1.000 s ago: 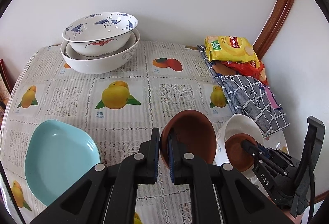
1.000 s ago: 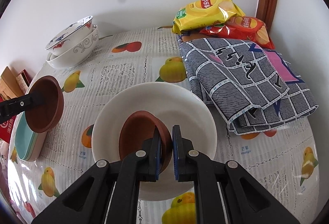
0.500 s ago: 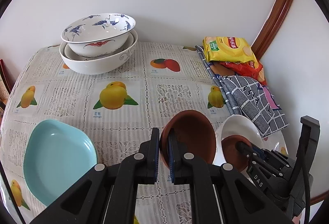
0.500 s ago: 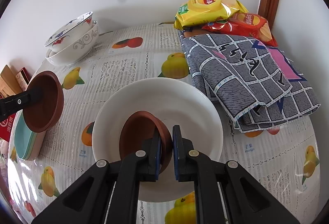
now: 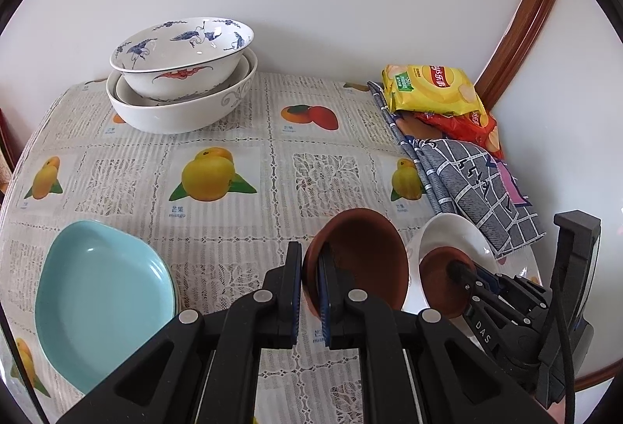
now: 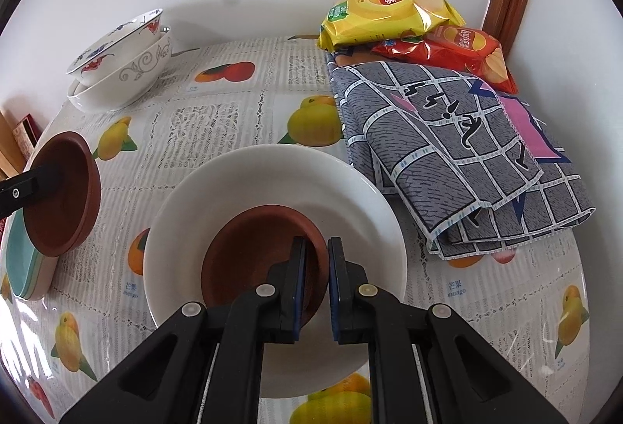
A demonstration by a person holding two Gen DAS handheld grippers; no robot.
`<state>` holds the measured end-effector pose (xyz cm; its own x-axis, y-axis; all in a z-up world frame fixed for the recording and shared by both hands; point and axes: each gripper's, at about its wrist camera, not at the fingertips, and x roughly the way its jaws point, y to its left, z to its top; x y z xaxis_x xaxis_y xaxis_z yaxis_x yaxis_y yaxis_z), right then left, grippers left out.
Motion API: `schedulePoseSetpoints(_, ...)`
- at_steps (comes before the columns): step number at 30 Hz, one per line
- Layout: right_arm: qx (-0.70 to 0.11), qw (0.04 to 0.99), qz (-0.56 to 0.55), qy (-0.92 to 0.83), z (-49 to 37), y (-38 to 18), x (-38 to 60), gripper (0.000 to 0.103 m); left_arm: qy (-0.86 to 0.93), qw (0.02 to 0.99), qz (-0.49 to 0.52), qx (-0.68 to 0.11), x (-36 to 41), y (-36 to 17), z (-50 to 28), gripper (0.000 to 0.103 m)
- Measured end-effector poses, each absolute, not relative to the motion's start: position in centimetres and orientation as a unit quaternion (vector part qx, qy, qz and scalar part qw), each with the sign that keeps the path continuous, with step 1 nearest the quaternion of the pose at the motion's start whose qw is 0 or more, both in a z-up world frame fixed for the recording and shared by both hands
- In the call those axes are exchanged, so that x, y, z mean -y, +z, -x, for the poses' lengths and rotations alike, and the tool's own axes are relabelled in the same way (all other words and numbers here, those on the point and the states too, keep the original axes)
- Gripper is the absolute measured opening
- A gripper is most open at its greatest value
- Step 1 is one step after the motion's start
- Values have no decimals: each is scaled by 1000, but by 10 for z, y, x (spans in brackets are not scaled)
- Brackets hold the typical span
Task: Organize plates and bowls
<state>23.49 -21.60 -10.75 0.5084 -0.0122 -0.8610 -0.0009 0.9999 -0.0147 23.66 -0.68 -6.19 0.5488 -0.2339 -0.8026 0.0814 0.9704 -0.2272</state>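
Right now we hold a brown dish in each tool. Our left tool (image 5: 309, 291) pinches the near rim of one brown dish (image 5: 362, 260), which hangs tilted above the bench (image 5: 218, 245), its hollow facing us, just right of the teal plate (image 5: 101, 303). From the right wrist view that same dish sits at far left, over the edge of the teal stack.

Our right tool (image 6: 316, 287) straddles the rim of the second brown dish (image 6: 253, 260), one finger inside the hollow and one outside. Its jaws have just been opening a little, with that rim between them; a sliver of gap shows on the right-hand side, so the pads no longer seem to press. This dish rests inside the white plate (image 6: 272, 171), toward its near side.

We count two brown dishes, one white plate, and two large patterned bowls (image 5: 183, 73) nested at the far left of the bench. The teal stack looks like more than one plate from its edge, though we cannot tell the number. At far right lie two snack bags (image 6: 389, 11), one yellow and one red, beside a folded grey checked cloth (image 6: 459, 151) that the white plate touches.

Both tools point steeply downward toward the bench, side by side, the right one close on the right of the left one. Neither hand shows in either view.
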Motion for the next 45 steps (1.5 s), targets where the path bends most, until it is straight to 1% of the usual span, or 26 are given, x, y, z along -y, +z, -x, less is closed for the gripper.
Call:
schedulePoseSetpoints(6, -494, 869, 24, 0, -237, -109, 211, 20, -93, 873, 83, -471, 8, -66, -238, 8)
schedulePoseSetpoints(14, -500, 865, 31, 3, -241, -115, 205, 22, -92, 872, 85, -473, 6, -68, -239, 8)
schedulePoseSetpoints(17, -500, 865, 32, 4, -243, -114, 204, 27, -92, 872, 85, -472, 5, -67, -239, 8)
schedulePoseSetpoints(19, -498, 866, 31, 5, -243, -114, 204, 32, -93, 872, 84, -472, 5, -67, -239, 8)
schedulePoseSetpoints(23, -498, 867, 35, 5, -243, -111, 203, 39, -97, 872, 85, -472, 5, -66, -239, 8)
schedulePoseSetpoints(24, -494, 869, 37, 3, -242, -110, 203, 44, -99, 872, 84, -472, 6, -65, -238, 8)
schedulePoseSetpoints(25, -491, 870, 38, 1, -241, -108, 204, 47, -100, 872, 84, -472, 7, -65, -238, 8)
schedulePoseSetpoints(35, -478, 878, 26, -1, -224, -85, 212, 47, -111, 875, 77, -465, 18, -53, -224, 8)
schedulePoseSetpoints(45, -448, 894, 0, -16, -177, -51, 241, 47, -129, 880, 62, -453, 43, -35, -202, 8)
